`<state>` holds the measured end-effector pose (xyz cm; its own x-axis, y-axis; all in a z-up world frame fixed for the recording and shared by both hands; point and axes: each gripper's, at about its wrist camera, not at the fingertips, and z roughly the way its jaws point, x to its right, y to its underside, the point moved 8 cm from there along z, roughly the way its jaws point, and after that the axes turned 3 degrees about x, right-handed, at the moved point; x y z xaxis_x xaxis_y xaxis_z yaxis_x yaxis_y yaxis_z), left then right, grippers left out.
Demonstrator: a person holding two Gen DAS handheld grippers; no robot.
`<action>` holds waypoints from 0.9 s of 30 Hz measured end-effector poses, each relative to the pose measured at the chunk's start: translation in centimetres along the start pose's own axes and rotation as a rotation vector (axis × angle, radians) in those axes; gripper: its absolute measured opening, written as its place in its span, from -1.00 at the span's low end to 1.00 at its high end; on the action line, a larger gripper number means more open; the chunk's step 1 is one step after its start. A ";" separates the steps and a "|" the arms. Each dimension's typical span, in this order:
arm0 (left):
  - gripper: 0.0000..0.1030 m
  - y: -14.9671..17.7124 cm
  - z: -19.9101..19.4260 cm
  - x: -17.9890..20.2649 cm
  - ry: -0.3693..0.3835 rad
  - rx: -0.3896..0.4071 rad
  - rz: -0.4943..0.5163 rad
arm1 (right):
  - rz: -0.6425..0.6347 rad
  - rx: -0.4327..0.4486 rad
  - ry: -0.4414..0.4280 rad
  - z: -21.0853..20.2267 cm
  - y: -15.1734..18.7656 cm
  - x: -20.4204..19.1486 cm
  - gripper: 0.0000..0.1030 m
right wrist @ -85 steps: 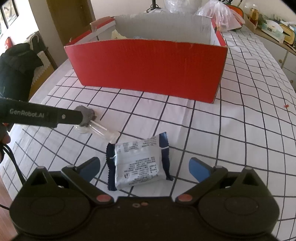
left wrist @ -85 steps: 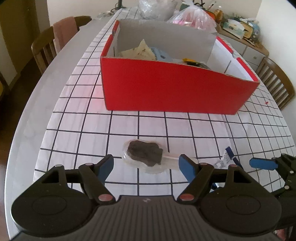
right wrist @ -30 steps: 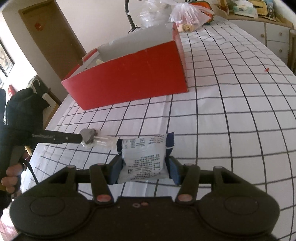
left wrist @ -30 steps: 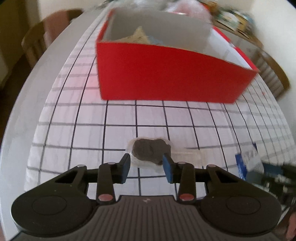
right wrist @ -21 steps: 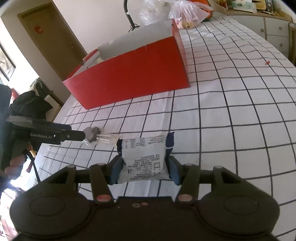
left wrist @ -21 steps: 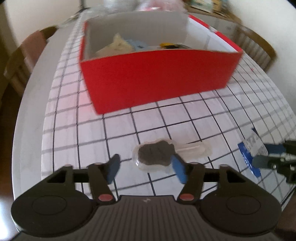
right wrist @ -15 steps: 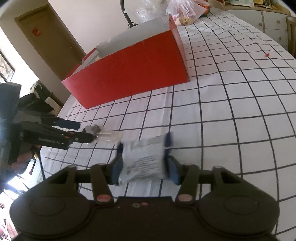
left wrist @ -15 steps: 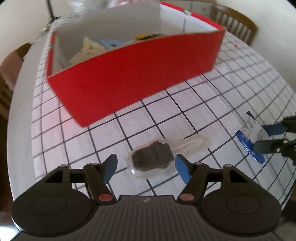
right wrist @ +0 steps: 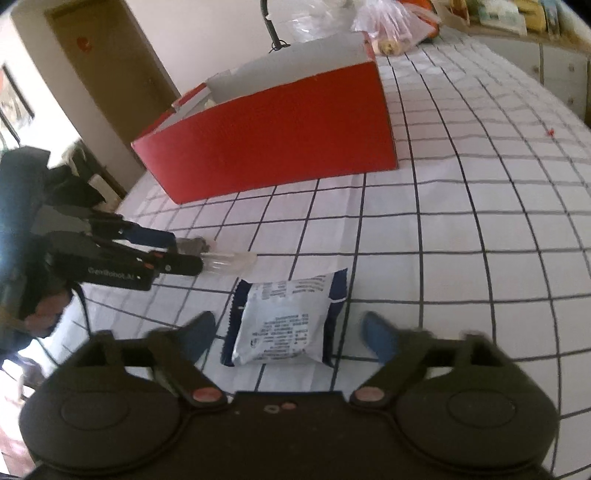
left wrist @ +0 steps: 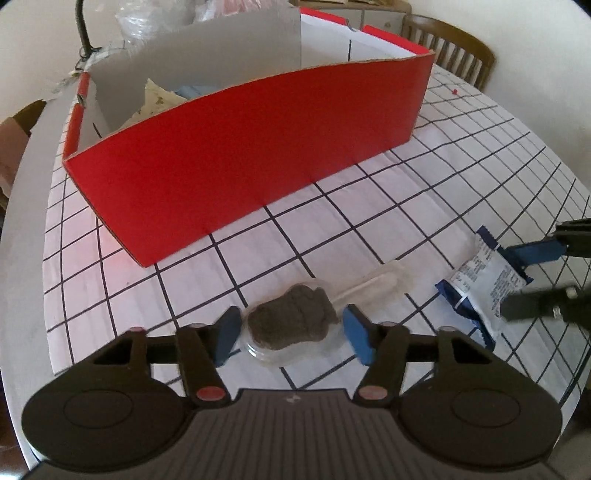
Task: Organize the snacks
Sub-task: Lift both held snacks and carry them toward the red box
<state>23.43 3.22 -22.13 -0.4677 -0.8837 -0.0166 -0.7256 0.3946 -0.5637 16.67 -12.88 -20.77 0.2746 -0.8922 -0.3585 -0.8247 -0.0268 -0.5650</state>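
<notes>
A dark chocolate snack in a clear wrapper (left wrist: 291, 321) lies on the checked tablecloth between the blue pads of my left gripper (left wrist: 291, 334); the jaws stand open, with small gaps on each side. A white and blue snack packet (right wrist: 286, 319) lies on the cloth between the open fingers of my right gripper (right wrist: 290, 334), touching neither. The packet also shows in the left wrist view (left wrist: 484, 282), the left gripper in the right wrist view (right wrist: 184, 253). A red cardboard box (left wrist: 258, 147) with several snacks inside stands behind both.
The table edge (left wrist: 22, 206) runs along the left. Wooden chairs (left wrist: 450, 44) stand at the far right. Plastic bags (right wrist: 388, 26) and a lamp stalk (right wrist: 271, 26) sit behind the box. A sideboard (right wrist: 554, 55) stands at the right.
My right gripper has opened and let go of the white and blue packet, which now lies on the cloth. My left gripper has narrowed around the chocolate snack and both views have swung.
</notes>
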 end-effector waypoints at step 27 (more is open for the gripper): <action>0.13 1.4 -1.3 -0.6 -0.091 0.061 -0.255 | -0.151 0.039 0.154 -0.2 -0.5 -0.7 0.07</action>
<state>22.06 4.60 -21.85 -0.2244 -0.9727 0.0596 -0.7812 0.1430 -0.6076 16.81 -12.31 -20.10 0.3118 -0.9379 -0.1518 -0.7594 -0.1500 -0.6331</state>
